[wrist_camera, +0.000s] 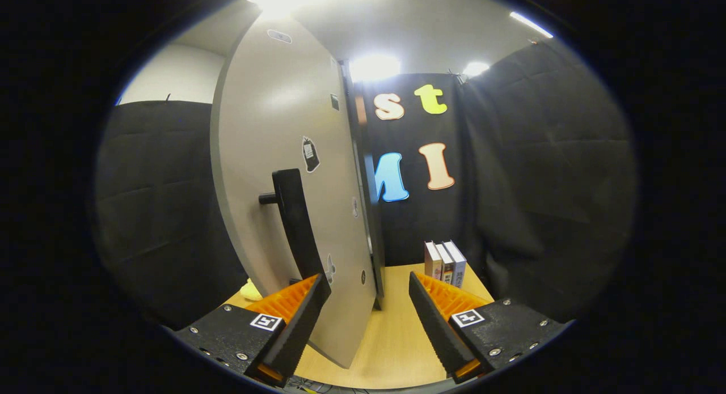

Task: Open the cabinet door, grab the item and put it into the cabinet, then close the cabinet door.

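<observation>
The grey cabinet door (283, 173) stands swung out toward me, its edge running between my fingers. A black bar handle (295, 224) is mounted on its face, just ahead of my left finger (306, 303). My gripper (368, 286) is open, the fingers wide apart, nothing pressed between them. The door's lower edge sits in the gap, closer to the left finger. A small yellow item (250, 291) lies on the wooden tabletop (397, 337), left of the door and partly hidden by it. The cabinet's dark side edge (368, 212) shows behind the door.
Three upright books (445, 262) stand on the tabletop beyond my right finger, against the black cloth wall. Black cloth encloses the booth on the left and right. Bare wood lies between the fingers and toward the books.
</observation>
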{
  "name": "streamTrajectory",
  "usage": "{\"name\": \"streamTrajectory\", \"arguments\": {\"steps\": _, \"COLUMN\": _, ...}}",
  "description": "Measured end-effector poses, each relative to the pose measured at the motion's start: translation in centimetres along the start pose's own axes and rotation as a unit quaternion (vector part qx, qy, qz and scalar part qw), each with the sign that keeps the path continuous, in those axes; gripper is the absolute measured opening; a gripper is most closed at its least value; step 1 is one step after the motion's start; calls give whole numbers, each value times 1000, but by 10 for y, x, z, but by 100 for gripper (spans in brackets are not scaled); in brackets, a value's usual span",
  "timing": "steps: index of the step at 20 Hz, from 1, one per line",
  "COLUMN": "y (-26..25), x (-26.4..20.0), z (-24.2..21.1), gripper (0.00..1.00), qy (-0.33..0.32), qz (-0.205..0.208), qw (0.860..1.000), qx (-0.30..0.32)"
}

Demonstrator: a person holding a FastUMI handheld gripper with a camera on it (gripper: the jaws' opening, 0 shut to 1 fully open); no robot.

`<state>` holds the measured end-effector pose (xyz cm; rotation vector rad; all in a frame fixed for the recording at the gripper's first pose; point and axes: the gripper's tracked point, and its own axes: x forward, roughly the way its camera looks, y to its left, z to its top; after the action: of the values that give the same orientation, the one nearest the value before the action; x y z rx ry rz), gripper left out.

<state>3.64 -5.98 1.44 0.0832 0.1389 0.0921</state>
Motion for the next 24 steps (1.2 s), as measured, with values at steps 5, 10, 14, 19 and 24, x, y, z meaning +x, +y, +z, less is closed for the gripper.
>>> {"name": "streamTrajectory", "arguments": {"steps": 5, "y": 47, "x": 9, "z": -4, "gripper": 93, "qy": 0, "qz": 13, "qw": 1000, "qx": -1}}
{"name": "streamTrajectory", "arguments": {"steps": 10, "y": 86, "x": 29, "z": -11, "gripper": 93, "qy": -1, "qz": 11, "qw": 1000, "qx": 22}}
{"name": "streamTrajectory", "arguments": {"steps": 14, "y": 121, "x": 46, "z": -12, "gripper": 93, "qy": -14, "qz": 4, "qw": 1000, "qx": 15}}
{"name": "streamTrajectory", "arguments": {"steps": 19, "y": 167, "x": 67, "z": -22, "gripper": 93, "qy": -19, "qz": 7, "qw": 1000, "qx": 19}}
{"name": "streamTrajectory", "arguments": {"steps": 24, "y": 188, "x": 76, "z": -34, "gripper": 93, "qy": -19, "qz": -4, "qw": 1000, "qx": 6}}
